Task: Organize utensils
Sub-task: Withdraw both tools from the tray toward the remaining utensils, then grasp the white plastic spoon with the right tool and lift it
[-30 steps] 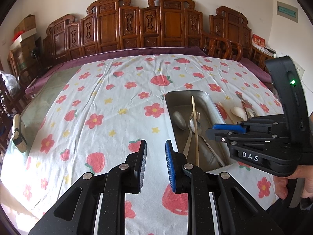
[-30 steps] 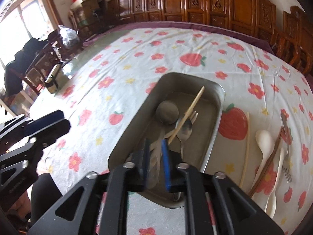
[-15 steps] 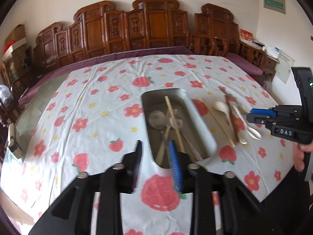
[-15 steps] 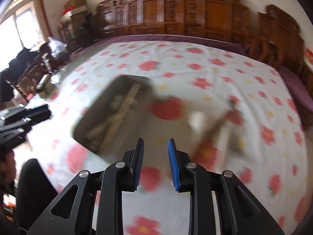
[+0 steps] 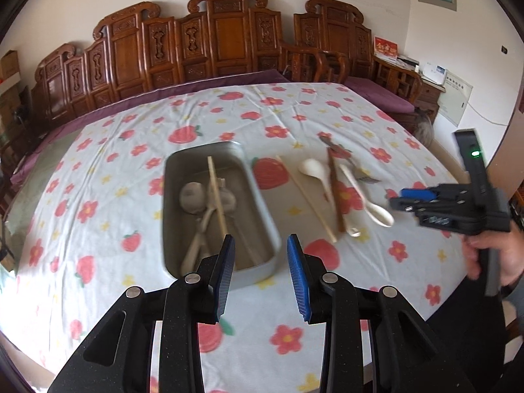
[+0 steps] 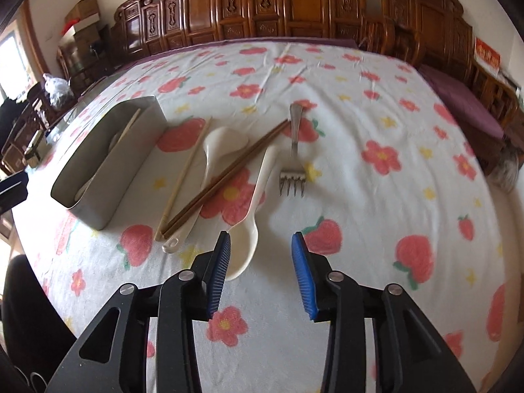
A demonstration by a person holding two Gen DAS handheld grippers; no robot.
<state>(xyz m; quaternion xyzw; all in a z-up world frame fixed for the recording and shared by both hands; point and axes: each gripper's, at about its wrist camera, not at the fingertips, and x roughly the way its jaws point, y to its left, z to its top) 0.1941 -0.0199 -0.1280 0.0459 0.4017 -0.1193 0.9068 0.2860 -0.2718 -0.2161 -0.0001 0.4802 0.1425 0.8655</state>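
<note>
A metal tray (image 5: 262,209) on the floral cloth holds metal spoons (image 5: 193,196) and a pale chopstick (image 5: 217,196). My left gripper (image 5: 261,255) hangs open above the tray's near end with nothing between its fingers. To the right of the tray (image 6: 111,177) lie a pale chopstick (image 6: 185,170), brown chopsticks (image 6: 229,173), two white spoons (image 6: 222,144) (image 6: 252,209) and a metal fork (image 6: 293,150). My right gripper (image 6: 261,249) (image 5: 401,199) hovers over the near end of these. Its jaws are opening and empty, with the left finger just above the nearer spoon's bowl.
Carved wooden chairs (image 5: 226,36) line the table's far side. The tablecloth (image 6: 376,196) stretches bare to the right of the fork. A person's hand (image 5: 491,255) holds the right gripper at the table's right edge. Boxes and bags stand at the far left (image 6: 82,16).
My right gripper swung from above the tray to over the loose utensils, and its jaws widened. My left gripper's jaws opened wider, and the tray now sits straight ahead of it.
</note>
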